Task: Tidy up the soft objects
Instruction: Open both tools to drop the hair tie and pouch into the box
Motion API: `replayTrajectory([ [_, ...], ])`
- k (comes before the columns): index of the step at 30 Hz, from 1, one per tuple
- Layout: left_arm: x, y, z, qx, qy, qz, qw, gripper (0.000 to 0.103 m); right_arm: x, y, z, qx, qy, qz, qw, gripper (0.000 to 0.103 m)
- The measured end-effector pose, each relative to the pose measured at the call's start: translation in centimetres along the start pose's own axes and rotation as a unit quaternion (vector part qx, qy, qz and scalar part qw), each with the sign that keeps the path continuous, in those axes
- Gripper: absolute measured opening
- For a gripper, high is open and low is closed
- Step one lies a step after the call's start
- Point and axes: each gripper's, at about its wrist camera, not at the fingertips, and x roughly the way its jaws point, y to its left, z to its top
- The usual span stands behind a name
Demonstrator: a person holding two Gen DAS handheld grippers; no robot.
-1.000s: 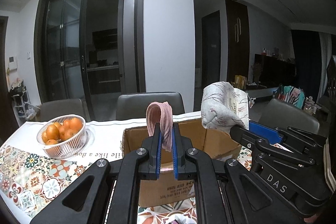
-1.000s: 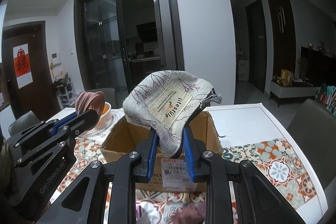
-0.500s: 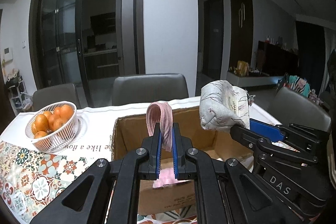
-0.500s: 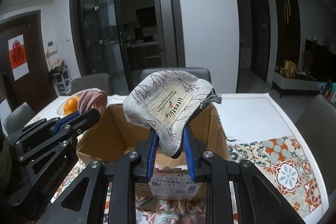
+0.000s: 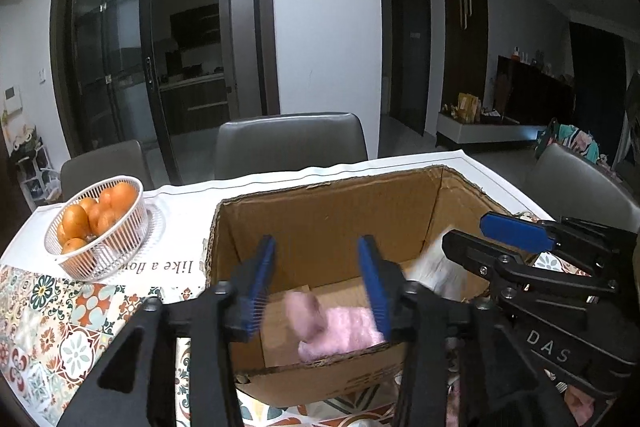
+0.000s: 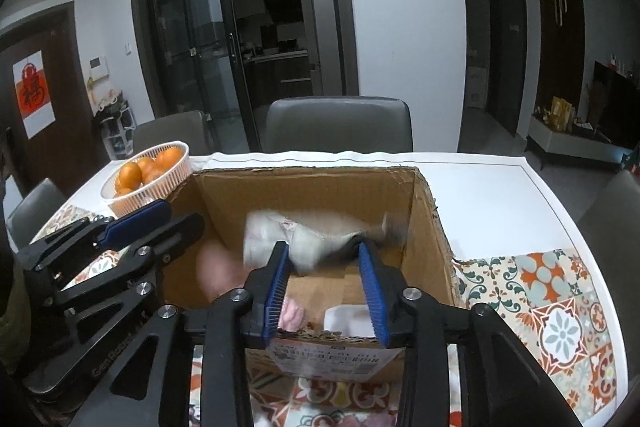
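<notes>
An open cardboard box (image 5: 320,195) stands on the table under both grippers. My left gripper (image 5: 318,267) hangs over its near wall, jaws opening. A pink cloth (image 5: 306,317), blurred, drops free between the pads onto a fluffy pink item (image 5: 352,331) on the box floor. In the right wrist view my right gripper (image 6: 324,255) is also opening over the box (image 6: 308,175). The grey pouch (image 6: 320,235), blurred, falls away just ahead of its pads. Each gripper shows in the other's view: the right gripper (image 5: 476,233) and the left gripper (image 6: 176,217).
A white basket of oranges (image 5: 96,227) stands left of the box on the patterned tablecloth (image 6: 560,307). Grey chairs (image 5: 288,143) line the far and side edges of the table. A white item (image 6: 344,319) lies in the box's near corner.
Both grippers came forward and down over the box and spread their jaws. The pink cloth and the grey pouch left the pads and are dropping into the box.
</notes>
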Motion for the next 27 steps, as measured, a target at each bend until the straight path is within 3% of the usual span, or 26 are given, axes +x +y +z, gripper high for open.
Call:
replayTrajectory([
  [3,-0.3,0.0,0.0,-0.003,0.001,0.001,1.0,0.057,-0.2,-0.3,-0.2,0.002,0.0,-0.004,1.0,0.039],
  [8,-1.0,0.2,-0.2,-0.011,0.008,-0.002,0.9999,0.064,-0.9,-0.4,0.0,0.005,-0.002,-0.013,1.0,0.046],
  [27,-9.4,-1.7,-1.6,-0.002,-0.025,0.012,0.9996,0.077,-8.8,0.1,-1.8,0.019,-0.045,-0.045,0.998,0.057],
])
